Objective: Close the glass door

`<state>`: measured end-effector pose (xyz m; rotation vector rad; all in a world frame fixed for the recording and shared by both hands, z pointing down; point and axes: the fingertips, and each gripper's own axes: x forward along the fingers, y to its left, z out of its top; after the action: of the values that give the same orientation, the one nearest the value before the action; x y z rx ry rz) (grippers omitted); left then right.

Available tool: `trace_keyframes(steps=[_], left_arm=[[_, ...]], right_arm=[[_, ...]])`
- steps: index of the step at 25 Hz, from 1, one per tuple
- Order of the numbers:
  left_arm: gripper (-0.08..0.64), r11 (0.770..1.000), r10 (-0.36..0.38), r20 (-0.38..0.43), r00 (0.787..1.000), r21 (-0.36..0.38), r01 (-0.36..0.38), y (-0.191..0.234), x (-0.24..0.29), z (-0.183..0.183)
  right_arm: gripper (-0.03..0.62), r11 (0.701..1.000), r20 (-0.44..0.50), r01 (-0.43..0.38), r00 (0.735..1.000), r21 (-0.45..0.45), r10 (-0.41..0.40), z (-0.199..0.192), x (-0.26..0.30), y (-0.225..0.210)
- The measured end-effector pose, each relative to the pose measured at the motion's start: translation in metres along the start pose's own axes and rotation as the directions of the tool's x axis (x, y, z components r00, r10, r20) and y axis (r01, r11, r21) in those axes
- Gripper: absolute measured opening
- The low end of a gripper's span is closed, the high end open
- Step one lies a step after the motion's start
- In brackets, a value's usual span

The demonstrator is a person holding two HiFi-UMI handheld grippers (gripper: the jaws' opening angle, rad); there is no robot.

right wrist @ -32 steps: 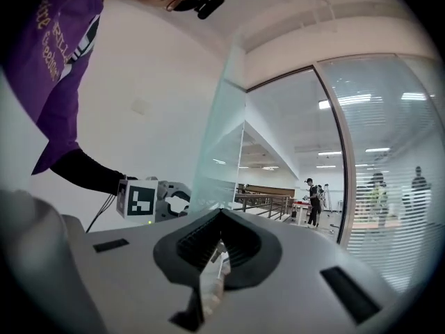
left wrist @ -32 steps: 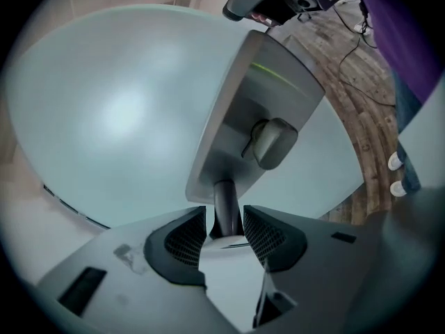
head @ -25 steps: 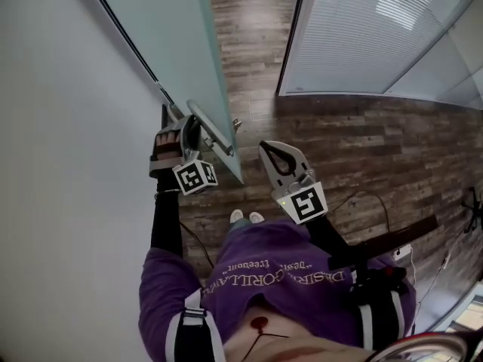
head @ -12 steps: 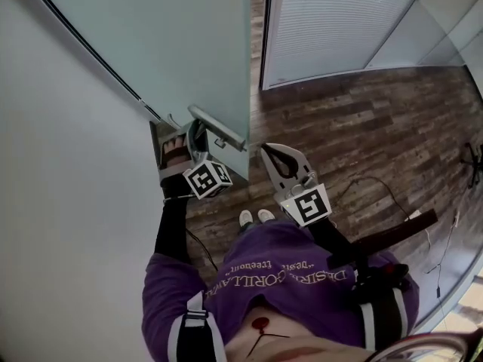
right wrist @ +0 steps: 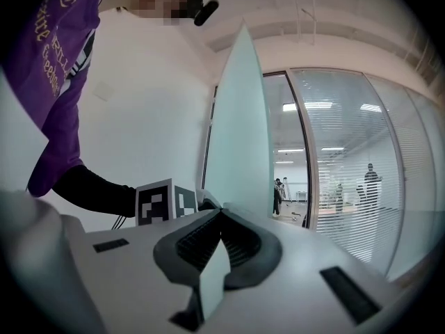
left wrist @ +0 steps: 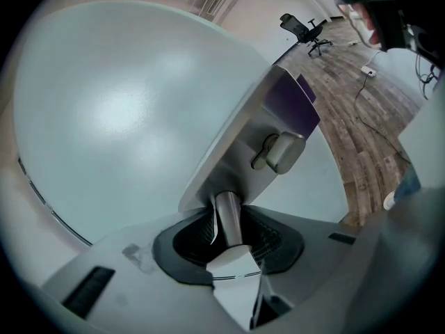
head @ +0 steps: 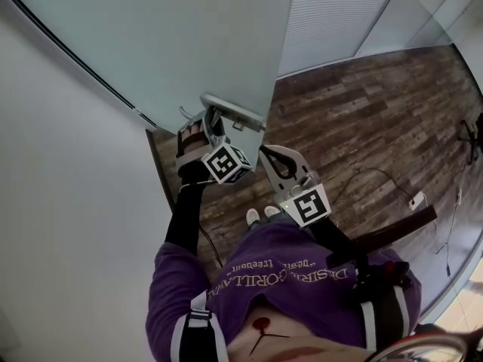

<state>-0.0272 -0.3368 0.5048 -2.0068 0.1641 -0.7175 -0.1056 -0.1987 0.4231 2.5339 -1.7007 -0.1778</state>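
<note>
The frosted glass door (head: 189,44) stands partly swung, and its edge (right wrist: 240,131) shows upright in the right gripper view. Its metal lever handle (head: 232,112) sticks out near the door's edge. My left gripper (head: 213,123) has just been closing and is now shut on that handle, whose bar (left wrist: 228,218) runs between the pads (left wrist: 268,232). A thumb-turn knob (left wrist: 281,152) sits on the plate above it. My right gripper (head: 273,155) hangs shut and empty just right of the handle, touching nothing; its jaws (right wrist: 221,239) meet in its own view.
A white wall (head: 68,202) runs along the left. A glass partition with blinds (head: 339,13) stands beyond the door over a wood floor (head: 362,127) with a cable (head: 385,176). An office chair (left wrist: 306,28) stands far off. People (right wrist: 368,179) stand behind the partition.
The door has swung to the right, covering most of the doorway gap. My left gripper moved right along with the handle and closed around it. The right gripper barely moved.
</note>
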Motion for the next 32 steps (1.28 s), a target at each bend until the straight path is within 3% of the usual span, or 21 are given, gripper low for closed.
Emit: trace_keyframes(steps=[12,16,27,32], left_arm=[[0.109,1.000,-0.011,0.069,0.998,0.016,0.010,-0.003,0.033,0.020],[0.109,1.000,-0.012,0.076,0.997,0.022,0.010,0.003,0.055,0.044],[0.109,1.000,0.007,0.014,1.000,-0.015,-0.006,0.022,0.113,0.083],[0.109,0.999,0.016,-0.018,1.000,-0.035,-0.016,0.029,0.143,0.098]], right_arm=[[-0.003,0.997,-0.032,0.076,0.997,0.008,-0.076,-0.025,0.002,0.004],[-0.003,0.995,-0.094,0.095,0.991,0.043,-0.090,-0.034,0.004,-0.030],[-0.003,0.999,-0.060,0.012,0.998,0.046,-0.010,-0.032,0.039,-0.111],[-0.003,0.997,-0.092,-0.006,0.996,0.076,0.013,-0.043,0.051,-0.139]])
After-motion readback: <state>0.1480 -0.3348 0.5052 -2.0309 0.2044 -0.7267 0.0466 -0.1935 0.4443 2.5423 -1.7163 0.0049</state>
